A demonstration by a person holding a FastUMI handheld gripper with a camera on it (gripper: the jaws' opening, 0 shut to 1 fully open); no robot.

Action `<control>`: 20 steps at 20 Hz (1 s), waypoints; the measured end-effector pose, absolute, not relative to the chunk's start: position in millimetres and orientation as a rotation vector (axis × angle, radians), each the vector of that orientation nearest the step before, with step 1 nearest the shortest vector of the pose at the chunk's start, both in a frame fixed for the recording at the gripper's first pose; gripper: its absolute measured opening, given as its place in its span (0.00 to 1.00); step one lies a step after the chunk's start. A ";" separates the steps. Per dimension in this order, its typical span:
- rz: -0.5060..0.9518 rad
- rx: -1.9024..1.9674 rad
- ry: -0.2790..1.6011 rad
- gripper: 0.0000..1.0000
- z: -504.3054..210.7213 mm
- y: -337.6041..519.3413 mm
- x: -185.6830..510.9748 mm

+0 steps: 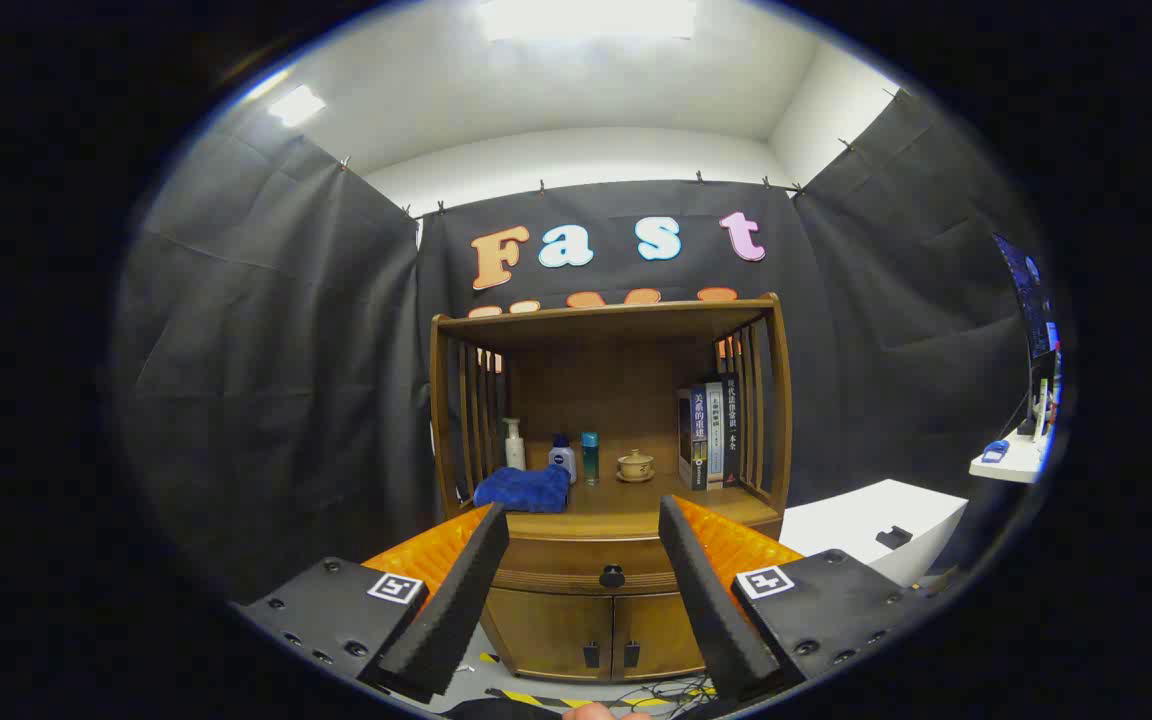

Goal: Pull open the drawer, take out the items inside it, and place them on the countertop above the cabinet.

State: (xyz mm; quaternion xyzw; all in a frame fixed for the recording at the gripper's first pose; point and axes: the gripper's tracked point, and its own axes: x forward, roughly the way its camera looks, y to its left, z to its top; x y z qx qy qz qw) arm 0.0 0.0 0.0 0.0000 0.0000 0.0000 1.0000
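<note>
A wooden cabinet (608, 470) stands beyond the fingers, well apart from them, against the black cloth wall. Its upper part is an open shelf with slatted sides, and its flat top surface, the table (636, 500) on which the items are to be set, already carries several things. Below that surface runs the drawer (576, 560), shut, and under it are two small doors (591, 632). To the right of the fingers sits a white box (871, 525). On the table, a row of books (711, 430) stands upright beyond the right finger, a blue cloth (524, 490) lies folded just past the tip of the left finger, and behind the cloth stand a white pump bottle (513, 443), a small white and blue bottle (563, 458) and a slim teal bottle (589, 457). A small lidded tea cup (635, 465) rests between the bottles and the books. The drawer's dark round knob (612, 576) sits between the fingers in line of sight, though far off. The gripper (584, 520) is empty, its fingers spread wide apart. The knob is small, so I judge that a slightly off-centre approach could let the fingers slip off it or close beside it; a pull at an angle might jam the drawer, and the crowded table leaves little room, so a careless placement could knock the cup or bottles.
</note>
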 end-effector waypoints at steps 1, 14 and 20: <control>0.003 -0.003 0.003 0.98 -1.9 0.2 -0.1; -0.002 -0.013 0.005 0.98 -8.5 0.7 -0.5; -0.006 -0.009 -0.001 0.98 -9.8 0.0 0.0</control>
